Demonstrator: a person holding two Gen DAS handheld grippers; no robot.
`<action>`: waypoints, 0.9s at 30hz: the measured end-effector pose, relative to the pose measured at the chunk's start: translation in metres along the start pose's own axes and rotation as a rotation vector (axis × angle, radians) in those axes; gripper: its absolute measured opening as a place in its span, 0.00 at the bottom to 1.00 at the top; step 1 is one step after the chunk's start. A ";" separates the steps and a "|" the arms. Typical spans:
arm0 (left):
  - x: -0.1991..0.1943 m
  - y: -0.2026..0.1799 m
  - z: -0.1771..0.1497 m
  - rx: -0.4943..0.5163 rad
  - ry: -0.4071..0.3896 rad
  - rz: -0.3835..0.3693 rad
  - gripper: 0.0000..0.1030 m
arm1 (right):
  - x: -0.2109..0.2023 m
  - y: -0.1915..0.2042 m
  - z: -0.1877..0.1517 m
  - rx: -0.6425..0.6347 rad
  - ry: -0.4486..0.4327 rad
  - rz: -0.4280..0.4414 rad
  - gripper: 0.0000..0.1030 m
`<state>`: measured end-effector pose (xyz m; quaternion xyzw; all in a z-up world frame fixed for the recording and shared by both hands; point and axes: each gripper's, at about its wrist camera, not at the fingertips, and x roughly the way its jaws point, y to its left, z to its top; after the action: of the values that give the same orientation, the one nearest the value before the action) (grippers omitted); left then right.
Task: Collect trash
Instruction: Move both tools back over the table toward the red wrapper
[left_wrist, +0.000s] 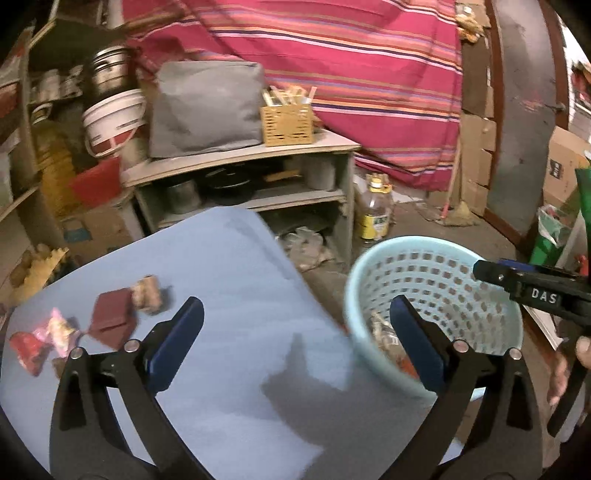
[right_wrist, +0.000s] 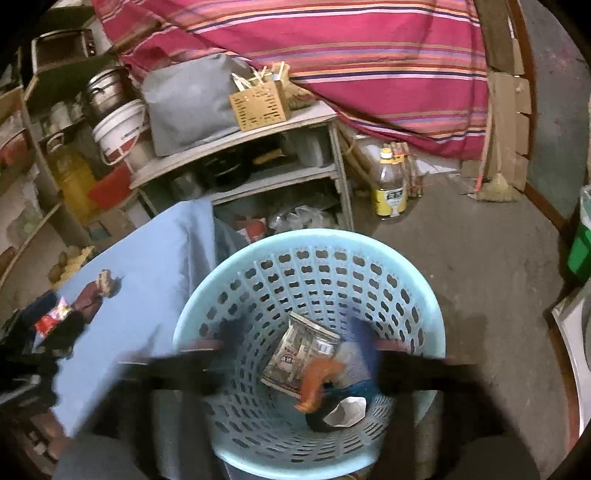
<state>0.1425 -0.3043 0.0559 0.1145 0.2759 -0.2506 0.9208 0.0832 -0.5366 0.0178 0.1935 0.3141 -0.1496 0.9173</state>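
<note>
Over the near right of the blue table (left_wrist: 229, 266), my left gripper (left_wrist: 295, 314) stands wide open with nothing between its fingers. To its left lie a red wrapper (left_wrist: 27, 349), a pink wrapper (left_wrist: 59, 330), a maroon packet (left_wrist: 110, 319) and a tan crumpled piece (left_wrist: 146, 295). A pale blue perforated basket (right_wrist: 306, 236) stands on the floor by the table's right edge. My right gripper (right_wrist: 297, 339), blurred, hangs open over its mouth. Inside are a printed packet (right_wrist: 299, 354), an orange wrapper (right_wrist: 317, 380) and a white-and-black scrap (right_wrist: 343, 410).
A grey shelf unit (left_wrist: 240, 155) behind the table carries a grey bag (left_wrist: 207, 110) and a wicker box (left_wrist: 286, 123). An oil bottle (right_wrist: 389, 192) and a broom (right_wrist: 495, 188) are on the concrete floor. A striped cloth (right_wrist: 351, 55) hangs behind. A white bucket (left_wrist: 112, 122) sits at left.
</note>
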 end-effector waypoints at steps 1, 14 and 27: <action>-0.004 0.011 -0.002 -0.006 -0.002 0.016 0.95 | -0.001 0.004 0.000 -0.005 -0.004 -0.010 0.70; -0.036 0.194 -0.039 -0.117 0.019 0.335 0.95 | -0.005 0.109 -0.001 -0.085 -0.091 0.008 0.92; -0.031 0.339 -0.087 -0.294 0.088 0.497 0.95 | 0.013 0.254 -0.041 -0.280 -0.098 0.068 0.95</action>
<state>0.2584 0.0260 0.0265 0.0546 0.3127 0.0305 0.9478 0.1722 -0.2964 0.0458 0.0668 0.2800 -0.0826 0.9541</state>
